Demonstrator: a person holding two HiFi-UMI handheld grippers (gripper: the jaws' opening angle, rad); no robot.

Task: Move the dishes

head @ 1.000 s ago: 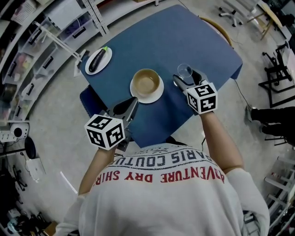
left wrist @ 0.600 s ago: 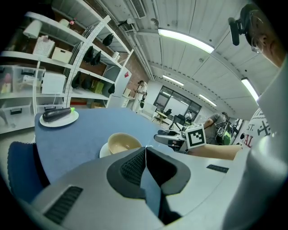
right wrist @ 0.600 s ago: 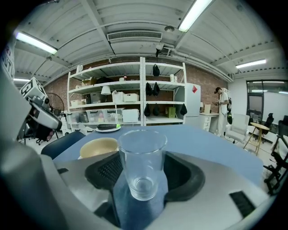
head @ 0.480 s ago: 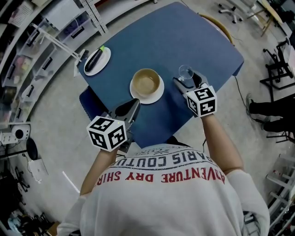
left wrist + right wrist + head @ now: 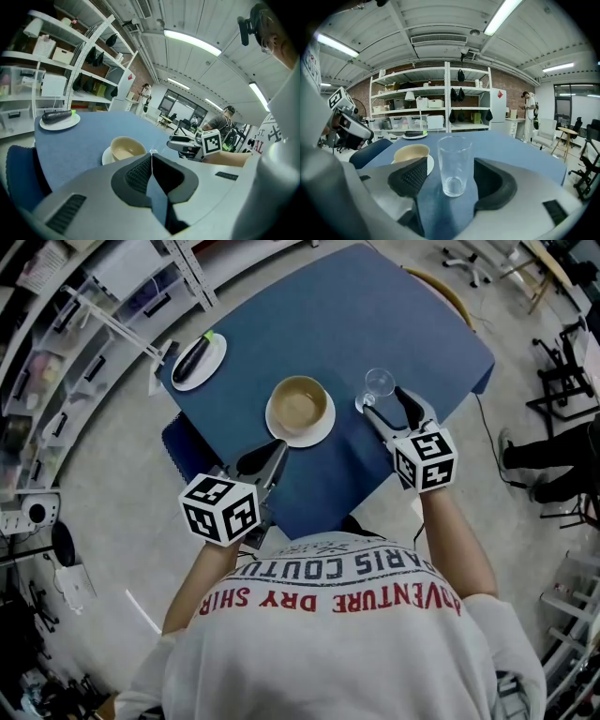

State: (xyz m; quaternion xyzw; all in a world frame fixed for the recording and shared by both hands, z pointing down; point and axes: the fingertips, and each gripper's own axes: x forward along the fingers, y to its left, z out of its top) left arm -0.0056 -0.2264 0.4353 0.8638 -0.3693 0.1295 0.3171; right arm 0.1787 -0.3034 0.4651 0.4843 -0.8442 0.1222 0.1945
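A tan bowl (image 5: 300,406) sits on a white saucer (image 5: 317,435) near the front of the blue table (image 5: 356,315). To its right stands a clear empty glass (image 5: 379,383). My right gripper (image 5: 384,401) is open, and the glass (image 5: 452,154) stands upright on the table between its pads (image 5: 410,176) without touching either. My left gripper (image 5: 275,450) is shut and empty, held at the table's front edge just short of the bowl (image 5: 125,147). A white plate (image 5: 198,362) with a dark long vegetable lies at the far left corner.
A blue chair seat (image 5: 180,442) is at the table's left front side. Metal shelving (image 5: 436,101) stands beyond the table. Black chairs (image 5: 567,390) and another person's legs (image 5: 553,474) are at the right. The far half of the table holds nothing.
My right gripper has drawn back toward me and to the right, and its jaws stand wider around the glass. The left gripper has barely moved.
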